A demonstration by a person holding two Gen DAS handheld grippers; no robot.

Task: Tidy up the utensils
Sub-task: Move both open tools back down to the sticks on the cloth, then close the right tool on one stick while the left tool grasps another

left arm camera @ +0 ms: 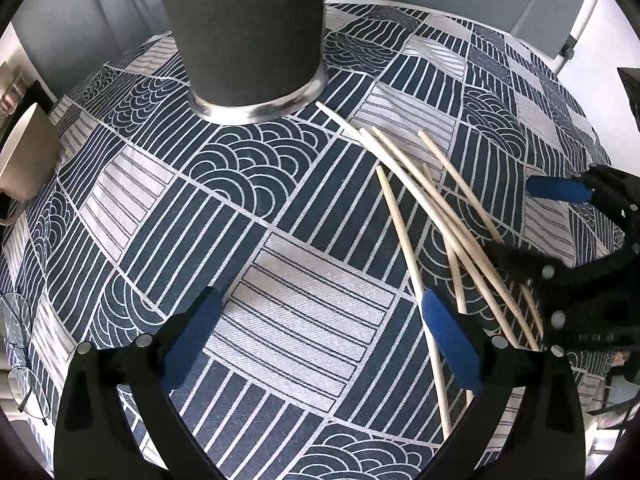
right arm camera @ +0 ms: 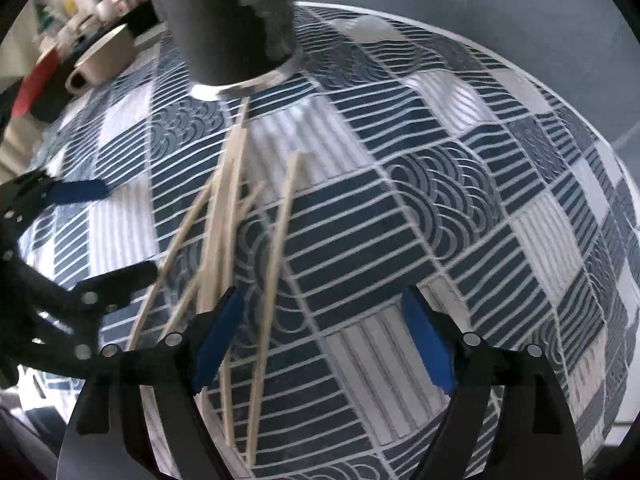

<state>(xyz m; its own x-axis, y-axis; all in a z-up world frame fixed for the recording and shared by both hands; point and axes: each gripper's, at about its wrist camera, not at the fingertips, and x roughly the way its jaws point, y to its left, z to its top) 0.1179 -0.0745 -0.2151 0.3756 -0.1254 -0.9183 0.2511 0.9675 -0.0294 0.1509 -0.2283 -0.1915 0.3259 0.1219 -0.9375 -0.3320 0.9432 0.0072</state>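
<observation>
Chopsticks (left arm camera: 436, 216) lie in a loose, crossing pile on the blue-and-white patterned tablecloth (left arm camera: 304, 312), their far tips pointing toward a tall dark grey holder (left arm camera: 244, 28) with a shiny metal base that stands upright on the cloth. From our left wrist view the pile sits to the right of our left gripper (left arm camera: 320, 332), whose jaws are spread wide with nothing between them; one stick runs just under its right blue pad. Our right gripper (left arm camera: 520, 220) shows at the right edge there, also spread, and its lower finger lies over the sticks. In the right wrist view, which is blurred, we see the right gripper (right arm camera: 324, 340) spread over the cloth, and its left blue pad overlaps the pile. We cannot tell whether that pad touches the sticks. A beige mug (left arm camera: 24, 160) stands at the cloth's left edge, and a pair of glasses (left arm camera: 20, 352) lies nearer.
</observation>
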